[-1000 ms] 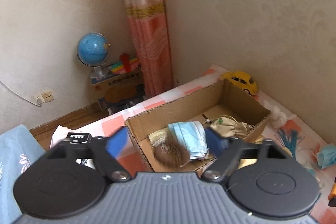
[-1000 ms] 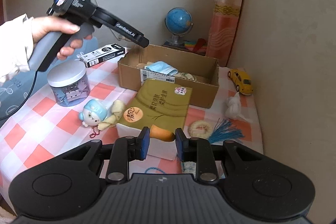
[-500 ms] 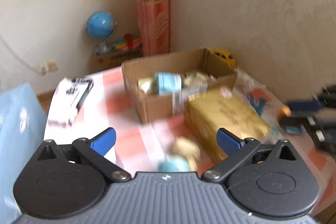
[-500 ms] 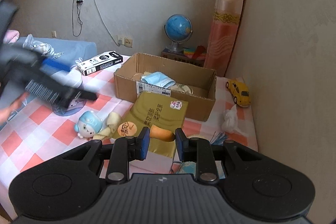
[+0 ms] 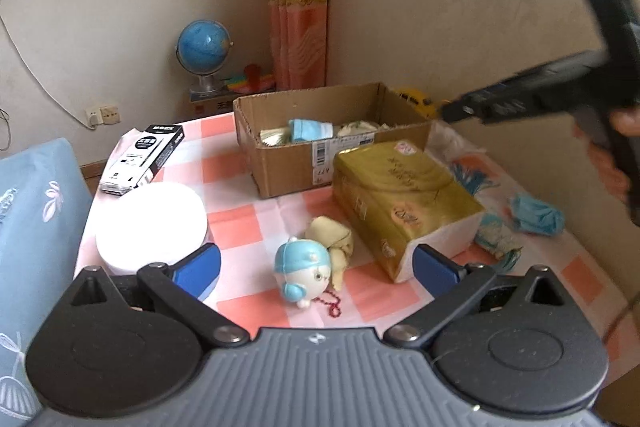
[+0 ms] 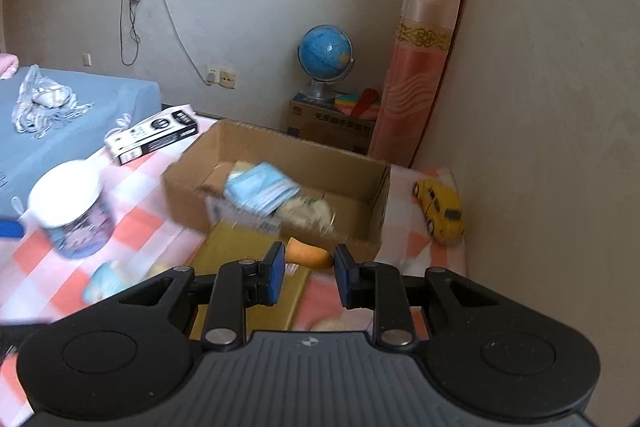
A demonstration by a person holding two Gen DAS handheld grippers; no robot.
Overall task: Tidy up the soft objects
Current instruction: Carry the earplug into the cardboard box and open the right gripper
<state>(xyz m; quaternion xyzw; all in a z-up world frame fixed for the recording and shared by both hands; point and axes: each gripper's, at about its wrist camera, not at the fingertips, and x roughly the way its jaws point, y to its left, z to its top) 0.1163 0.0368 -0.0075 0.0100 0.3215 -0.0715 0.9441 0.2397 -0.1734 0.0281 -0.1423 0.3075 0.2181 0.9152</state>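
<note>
An open cardboard box (image 5: 340, 143) stands on the checked table and holds a blue face mask (image 5: 310, 129) and cream soft items; the box also shows in the right wrist view (image 6: 296, 163). My left gripper (image 5: 316, 263) is open and empty, just above a small blue-headed doll (image 5: 304, 269) and a cream cloth (image 5: 332, 235). My right gripper (image 6: 308, 269) is shut on an orange soft piece (image 6: 310, 255), held above the gold tissue pack (image 6: 240, 267). Another blue mask (image 5: 536, 215) lies at the table's right side.
A gold tissue pack (image 5: 400, 199) lies in front of the box. A white-lidded jar (image 5: 152, 223) and a black-and-white carton (image 5: 144, 159) sit at left. A yellow toy car (image 6: 440, 211) is by the wall. A globe (image 5: 204, 47) stands behind the table.
My left gripper pulled back from over the box toward the near table edge, open throughout. My right gripper rose and advanced toward the box, still holding the orange piece.
</note>
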